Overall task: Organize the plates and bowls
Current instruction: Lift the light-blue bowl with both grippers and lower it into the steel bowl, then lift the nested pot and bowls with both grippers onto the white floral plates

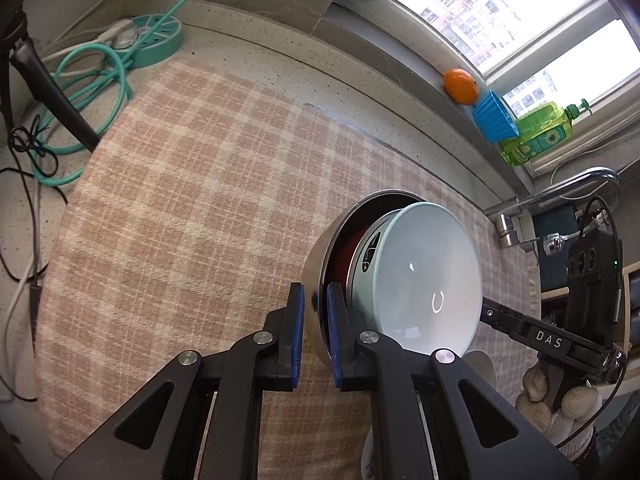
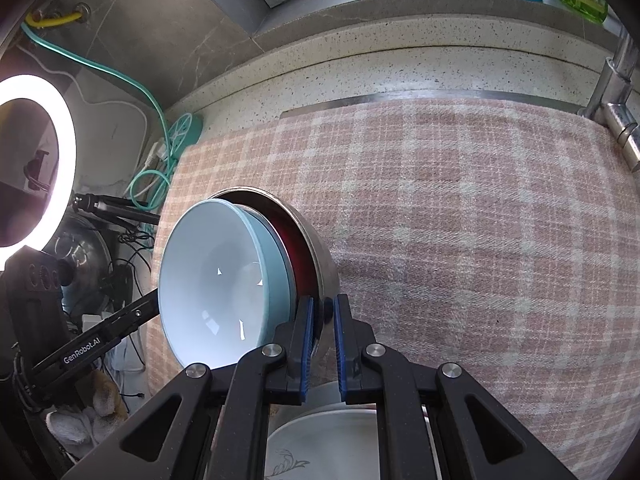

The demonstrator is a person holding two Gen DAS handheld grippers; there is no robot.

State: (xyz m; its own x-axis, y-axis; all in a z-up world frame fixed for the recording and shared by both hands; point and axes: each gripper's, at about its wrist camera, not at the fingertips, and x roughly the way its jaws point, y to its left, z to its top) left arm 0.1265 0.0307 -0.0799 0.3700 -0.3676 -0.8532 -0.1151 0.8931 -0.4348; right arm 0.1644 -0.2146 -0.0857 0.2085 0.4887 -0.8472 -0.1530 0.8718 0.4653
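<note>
Gripping steel bowl (image 1: 316,264) rim from opposite sides: left hand-held gripper (image 1: 316,336) and right hand-held gripper (image 2: 322,344), both clenched on it. Holding it tilted above the checked cloth (image 1: 192,184) on the surface, pale blue bowl (image 1: 424,280) nesting inside. Sitting below: white plate (image 2: 320,444).

**Counter and what sits on it**

I see a speckled stone counter (image 1: 256,46). A pink plaid cloth (image 1: 192,208) covers most of it, centre frame. Upper left, off the cloth: a round teal power strip (image 1: 154,38) and a looped teal cable (image 1: 100,92).
</note>
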